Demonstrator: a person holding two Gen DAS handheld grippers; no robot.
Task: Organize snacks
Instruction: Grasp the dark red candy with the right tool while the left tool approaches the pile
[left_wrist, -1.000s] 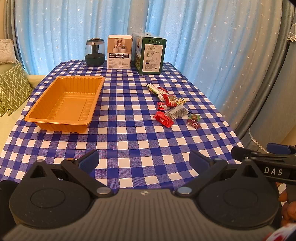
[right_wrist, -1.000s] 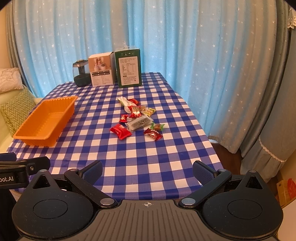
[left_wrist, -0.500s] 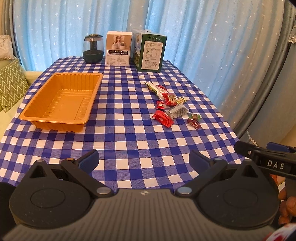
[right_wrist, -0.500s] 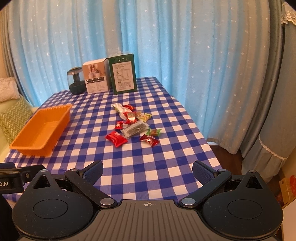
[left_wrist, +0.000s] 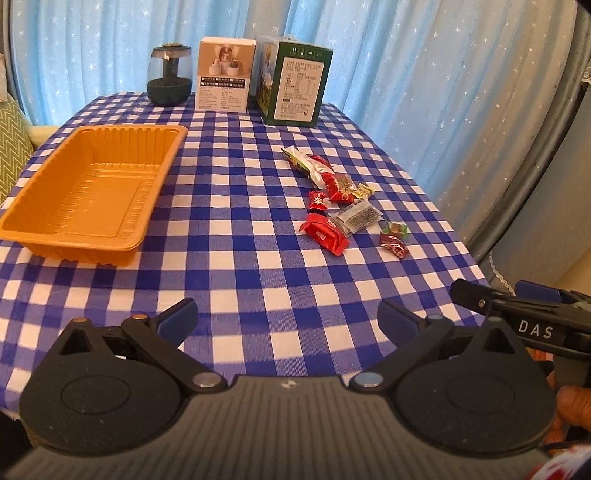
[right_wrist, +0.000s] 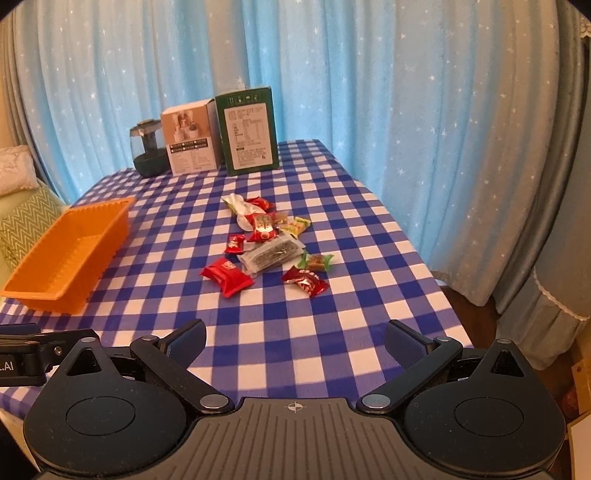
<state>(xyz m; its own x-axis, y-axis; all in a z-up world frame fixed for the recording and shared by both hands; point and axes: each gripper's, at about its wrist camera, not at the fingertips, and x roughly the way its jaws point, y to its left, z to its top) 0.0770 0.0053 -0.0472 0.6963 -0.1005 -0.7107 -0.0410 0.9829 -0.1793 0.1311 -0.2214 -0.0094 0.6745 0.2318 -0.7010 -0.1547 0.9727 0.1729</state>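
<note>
A pile of several wrapped snacks (left_wrist: 341, 201) lies on the right half of the blue checked tablecloth; it also shows in the right wrist view (right_wrist: 271, 243). An empty orange tray (left_wrist: 88, 192) sits at the left, also seen in the right wrist view (right_wrist: 70, 254). My left gripper (left_wrist: 288, 319) is open and empty above the table's near part. My right gripper (right_wrist: 295, 341) is open and empty above the near edge, short of the snacks. The right gripper's tip (left_wrist: 517, 314) shows at the right of the left wrist view.
A dark glass jar (left_wrist: 170, 74), a white box (left_wrist: 225, 74) and a green box (left_wrist: 291, 79) stand in a row at the table's far edge before blue curtains. A green cushion (right_wrist: 26, 221) lies left of the table. The table's right edge (right_wrist: 417, 254) drops to the floor.
Both grippers have moved forward over the table, so tray and snacks look closer. Both stay open and empty.
</note>
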